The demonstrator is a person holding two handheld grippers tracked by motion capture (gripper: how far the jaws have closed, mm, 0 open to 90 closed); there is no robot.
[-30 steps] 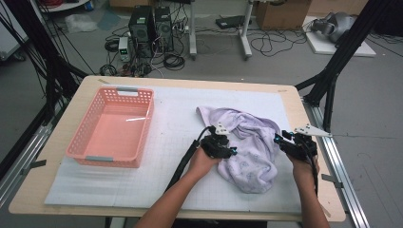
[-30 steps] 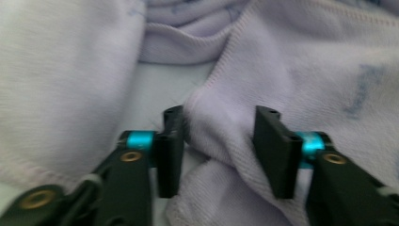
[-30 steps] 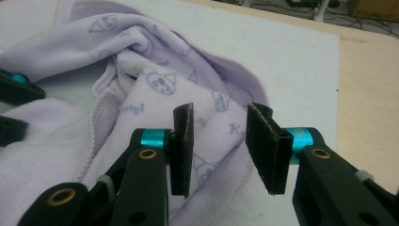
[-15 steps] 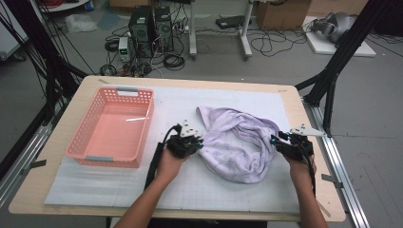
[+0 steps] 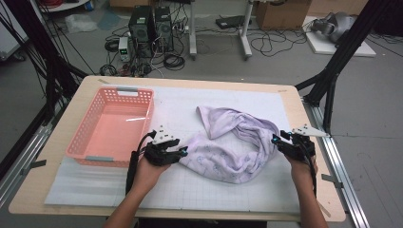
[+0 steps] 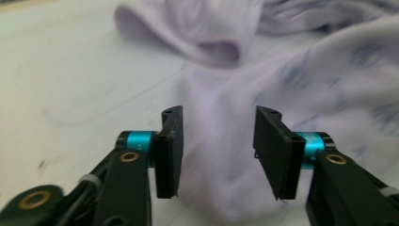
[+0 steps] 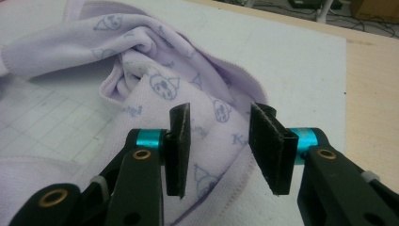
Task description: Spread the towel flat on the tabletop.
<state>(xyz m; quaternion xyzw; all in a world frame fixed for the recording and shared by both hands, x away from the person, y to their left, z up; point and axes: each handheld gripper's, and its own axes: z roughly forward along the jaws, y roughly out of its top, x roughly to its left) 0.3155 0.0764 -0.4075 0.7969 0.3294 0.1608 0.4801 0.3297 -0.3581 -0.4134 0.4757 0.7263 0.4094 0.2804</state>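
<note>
High view, centre of frame: I see the lilac cloth [image 5: 235, 145] lying rumpled on the white mat [image 5: 228, 194], with the pink basket [image 5: 81, 140] to its left. My left gripper [image 5: 183, 151] sits at the cloth's left edge; its jaws have just been opening and stand apart, with fabric lying between them but not pressed. My right gripper [image 5: 274, 139] rests at the cloth's right edge, jaws parted over the hem without pinching it. I judge the main risk to be a shallow bite: closing on one thin layer at the hem could let it slip out. Uneven pulls from the two sides could bunch the cloth further, or drag it toward the basket.
</note>
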